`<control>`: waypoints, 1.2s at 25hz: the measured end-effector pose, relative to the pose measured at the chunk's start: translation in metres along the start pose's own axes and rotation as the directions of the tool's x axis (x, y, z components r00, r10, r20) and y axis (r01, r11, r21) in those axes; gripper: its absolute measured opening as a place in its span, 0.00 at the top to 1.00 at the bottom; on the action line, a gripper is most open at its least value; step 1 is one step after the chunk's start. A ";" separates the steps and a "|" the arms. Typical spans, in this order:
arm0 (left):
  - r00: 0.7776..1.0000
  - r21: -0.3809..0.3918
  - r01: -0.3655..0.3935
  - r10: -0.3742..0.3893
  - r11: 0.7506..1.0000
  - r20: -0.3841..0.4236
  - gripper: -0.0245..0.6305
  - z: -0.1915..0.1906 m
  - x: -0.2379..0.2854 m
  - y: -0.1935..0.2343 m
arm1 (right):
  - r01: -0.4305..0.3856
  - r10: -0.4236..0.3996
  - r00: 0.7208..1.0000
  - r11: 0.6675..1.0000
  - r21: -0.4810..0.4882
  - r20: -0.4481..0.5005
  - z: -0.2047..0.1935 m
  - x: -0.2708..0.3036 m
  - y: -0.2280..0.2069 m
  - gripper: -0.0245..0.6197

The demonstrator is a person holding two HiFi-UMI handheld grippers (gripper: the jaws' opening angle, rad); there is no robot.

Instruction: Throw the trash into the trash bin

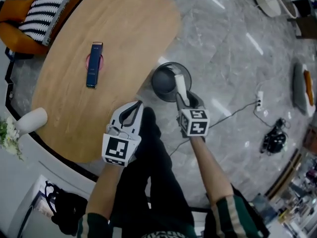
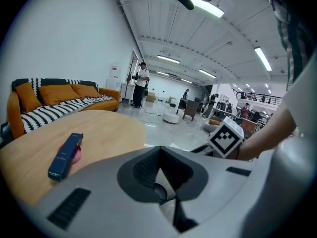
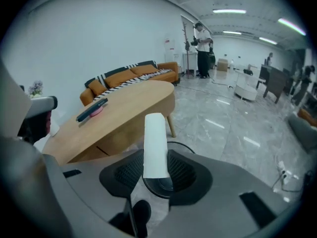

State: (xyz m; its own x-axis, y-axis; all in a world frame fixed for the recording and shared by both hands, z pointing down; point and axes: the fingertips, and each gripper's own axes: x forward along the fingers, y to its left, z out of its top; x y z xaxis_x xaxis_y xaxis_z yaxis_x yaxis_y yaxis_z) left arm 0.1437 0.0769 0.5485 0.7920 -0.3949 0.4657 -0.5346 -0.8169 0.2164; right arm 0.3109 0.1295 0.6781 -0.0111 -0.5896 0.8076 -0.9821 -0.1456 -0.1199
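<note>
A black round trash bin (image 1: 166, 81) stands on the grey floor just off the wooden table's (image 1: 124, 29) near edge. My right gripper (image 1: 181, 92) hangs over the bin's rim, shut on a white folded strip of paper (image 1: 181, 85) that sticks out past its jaws. In the right gripper view the paper (image 3: 155, 145) stands upright between the pads, with the bin (image 3: 184, 146) below. My left gripper (image 1: 139, 105) sits beside the table edge, left of the bin, shut with nothing in it. A blue box (image 1: 94, 64) lies on a pink thing on the table.
An orange sofa (image 1: 20, 36) with a striped throw stands beyond the table. A white vase (image 1: 30, 120) is at the table's left end and a black bag (image 1: 67, 212) lies below. A cable and socket (image 1: 258, 102) run across the floor at right. People stand far off (image 2: 142, 83).
</note>
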 end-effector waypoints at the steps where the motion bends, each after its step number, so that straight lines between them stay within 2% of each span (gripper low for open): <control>1: 1.000 -0.003 0.011 -0.011 1.000 -0.001 0.96 -0.007 0.007 -0.004 | 0.001 0.000 1.000 1.000 0.021 -0.007 -0.010 0.012 -0.006 0.74; 6: 0.999 0.019 0.042 -0.042 0.999 -0.001 0.96 -0.035 0.031 -0.008 | -0.019 0.023 0.998 0.998 0.059 -0.062 -0.053 0.071 -0.016 0.74; 9: 0.999 0.002 0.051 -0.051 0.999 0.000 0.96 -0.047 0.040 -0.003 | 0.000 0.001 0.995 1.000 0.010 -0.104 -0.074 0.099 -0.018 0.74; 12: 0.998 0.026 0.061 -0.061 0.998 -0.003 0.96 -0.055 0.044 -0.001 | -0.003 -0.003 0.990 0.999 -0.041 -0.141 -0.091 0.122 -0.019 0.74; 18: 0.998 0.036 0.062 -0.062 0.997 -0.013 0.96 -0.076 0.046 0.009 | -0.001 -0.010 0.987 0.998 -0.069 -0.159 -0.099 0.143 -0.022 0.74; 22: 0.999 0.020 0.052 -0.052 0.998 -0.018 0.96 -0.080 0.040 0.014 | -0.031 0.037 0.984 0.999 0.033 -0.173 -0.110 0.153 -0.029 0.64; 24: 0.999 0.010 0.037 -0.037 0.999 -0.018 0.96 -0.079 0.035 0.019 | -0.030 0.035 0.984 0.999 0.028 -0.175 -0.107 0.148 -0.028 0.64; 28: 1.000 -0.053 -0.009 0.008 0.999 -0.022 0.96 -0.073 0.015 0.029 | -0.038 0.038 0.990 0.999 0.000 -0.139 -0.092 0.124 -0.015 0.64; 30: 0.999 -0.064 -0.032 0.030 0.997 -0.026 0.96 -0.069 0.004 0.036 | -0.032 0.028 0.992 0.999 -0.030 -0.125 -0.082 0.110 -0.011 0.74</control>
State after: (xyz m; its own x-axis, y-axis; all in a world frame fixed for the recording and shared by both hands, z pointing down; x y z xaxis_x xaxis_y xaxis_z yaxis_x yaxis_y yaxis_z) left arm 0.1071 0.0751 0.6178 0.7673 -0.4083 0.4945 -0.5774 -0.7754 0.2557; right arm 0.3049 0.1312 0.8152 -0.0617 -0.4899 0.8696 -0.9864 -0.1028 -0.1279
